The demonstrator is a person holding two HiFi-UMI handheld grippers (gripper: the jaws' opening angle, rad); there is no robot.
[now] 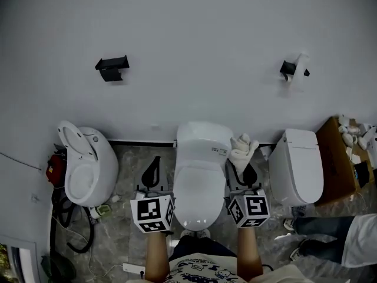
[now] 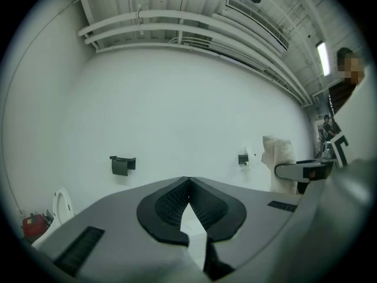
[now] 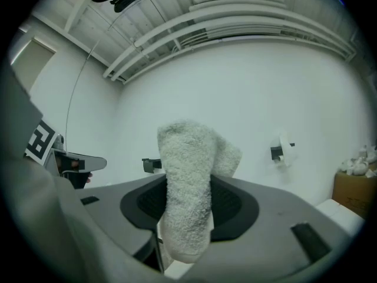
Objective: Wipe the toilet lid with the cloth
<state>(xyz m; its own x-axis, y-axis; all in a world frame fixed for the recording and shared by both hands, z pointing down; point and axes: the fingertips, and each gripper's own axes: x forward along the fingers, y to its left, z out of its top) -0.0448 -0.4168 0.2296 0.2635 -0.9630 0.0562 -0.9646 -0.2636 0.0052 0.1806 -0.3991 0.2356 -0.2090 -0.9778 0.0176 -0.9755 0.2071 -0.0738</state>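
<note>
Up top it was all white wall (image 1: 194, 40), and beneath it the toilet lid (image 1: 199, 184) lay shut in the middle, with a strip of grey floor (image 1: 126, 164) open between it and the left toilet (image 1: 88, 170), and a narrower gap before the right toilet (image 1: 300, 167). The left claw (image 1: 155, 165) hung just off the lid's left edge over that open strip, jaws closed tip to tip on nothing. The right claw (image 1: 243, 171) sat just off the lid's right edge, clamped on the cloth (image 1: 242, 148), which stood bunched above the jaws, off the lid's top.
</note>
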